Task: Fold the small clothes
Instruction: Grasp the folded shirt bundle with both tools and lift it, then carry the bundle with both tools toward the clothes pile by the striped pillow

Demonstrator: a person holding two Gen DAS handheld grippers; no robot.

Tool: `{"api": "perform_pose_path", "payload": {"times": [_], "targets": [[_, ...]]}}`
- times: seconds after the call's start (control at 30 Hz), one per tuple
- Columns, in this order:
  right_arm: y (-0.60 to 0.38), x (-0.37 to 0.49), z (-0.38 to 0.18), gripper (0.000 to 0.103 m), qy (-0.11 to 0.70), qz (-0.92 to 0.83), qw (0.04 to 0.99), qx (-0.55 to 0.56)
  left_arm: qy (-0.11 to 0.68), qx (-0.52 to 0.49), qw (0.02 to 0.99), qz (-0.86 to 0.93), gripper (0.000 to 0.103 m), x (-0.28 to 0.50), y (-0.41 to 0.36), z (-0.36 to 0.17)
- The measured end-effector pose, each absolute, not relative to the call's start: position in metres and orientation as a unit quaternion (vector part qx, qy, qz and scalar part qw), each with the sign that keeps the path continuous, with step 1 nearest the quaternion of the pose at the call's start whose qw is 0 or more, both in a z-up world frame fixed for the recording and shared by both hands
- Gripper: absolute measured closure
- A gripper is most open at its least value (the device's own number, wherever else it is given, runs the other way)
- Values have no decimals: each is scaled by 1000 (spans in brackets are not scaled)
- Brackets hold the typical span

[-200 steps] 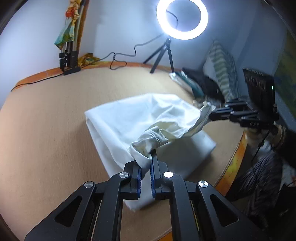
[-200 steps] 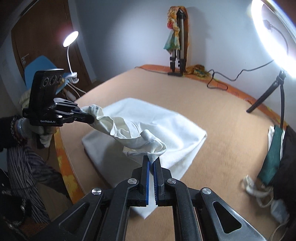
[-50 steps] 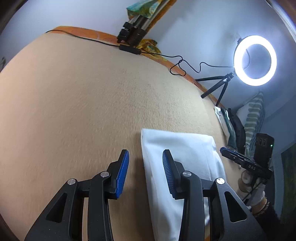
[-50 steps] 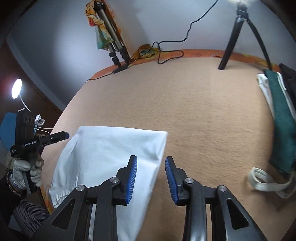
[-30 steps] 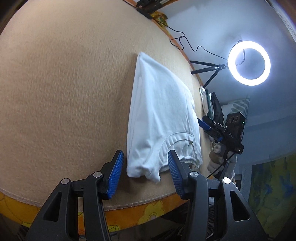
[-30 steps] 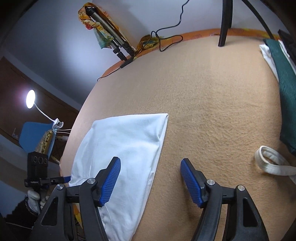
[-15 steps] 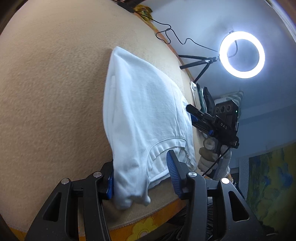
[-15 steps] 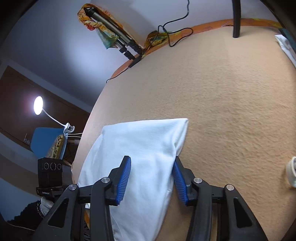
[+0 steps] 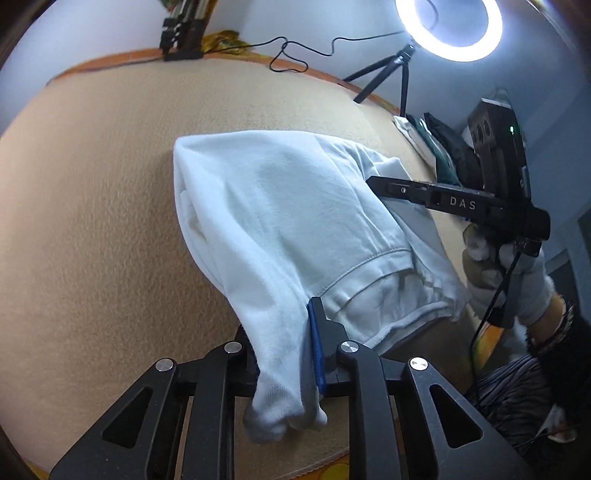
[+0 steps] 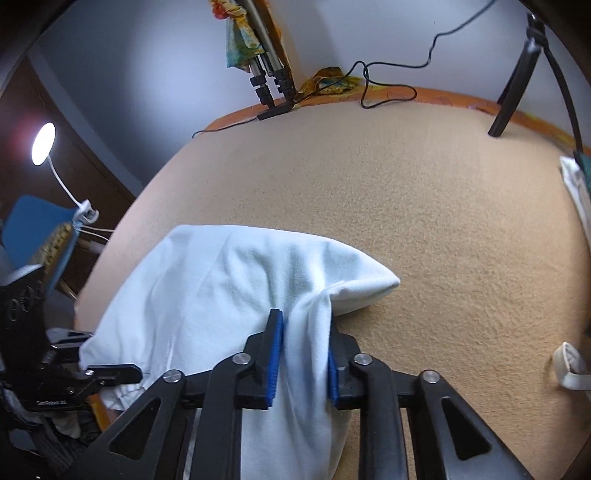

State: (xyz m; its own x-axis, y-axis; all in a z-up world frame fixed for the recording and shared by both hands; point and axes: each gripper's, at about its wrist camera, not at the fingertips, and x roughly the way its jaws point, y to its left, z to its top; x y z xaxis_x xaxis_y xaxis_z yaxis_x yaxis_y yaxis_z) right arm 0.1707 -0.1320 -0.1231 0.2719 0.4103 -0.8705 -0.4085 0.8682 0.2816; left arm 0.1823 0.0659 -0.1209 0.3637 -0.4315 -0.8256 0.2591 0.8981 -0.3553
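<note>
Both tongs are pinching the same white garment, one at each end of its near edge. Closest in the left wrist view, the left gripper is clamping a bunched fold of the cloth; its jaws have just been closing, the fabric is spilling down over one finger and hiding it, and only the other blue pad is showing against the cloth. A loose corner is hanging below the jaws toward the camera. In the right wrist view, the right gripper is squeezing a thick gather of the same garment between both blue pads, its jaws likewise just having been closing on the cloth.

Beyond the tongs, the rest of the garment is draping up and away from the beige table, with its hemmed band sagging between the two grips and its far folded corner resting on the surface. A gloved hand is holding the right gripper's handle at the table's edge.

Farther back, a ring light on a small tripod is glowing near the far rim, a black cable is curling along the orange border, and a desk lamp is shining off to the side.
</note>
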Motion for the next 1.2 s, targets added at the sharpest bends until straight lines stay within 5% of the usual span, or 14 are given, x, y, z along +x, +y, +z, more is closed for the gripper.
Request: {"api": "perform_pose_path", "payload": {"times": [0.4, 1.2], "targets": [[-115, 145, -79, 96, 480, 238, 839, -94, 452, -6, 864, -224, 91, 166, 46, -87], [-228, 112, -9, 96, 439, 164, 881, -67, 400, -17, 850, -342, 92, 175, -64, -53]]}}
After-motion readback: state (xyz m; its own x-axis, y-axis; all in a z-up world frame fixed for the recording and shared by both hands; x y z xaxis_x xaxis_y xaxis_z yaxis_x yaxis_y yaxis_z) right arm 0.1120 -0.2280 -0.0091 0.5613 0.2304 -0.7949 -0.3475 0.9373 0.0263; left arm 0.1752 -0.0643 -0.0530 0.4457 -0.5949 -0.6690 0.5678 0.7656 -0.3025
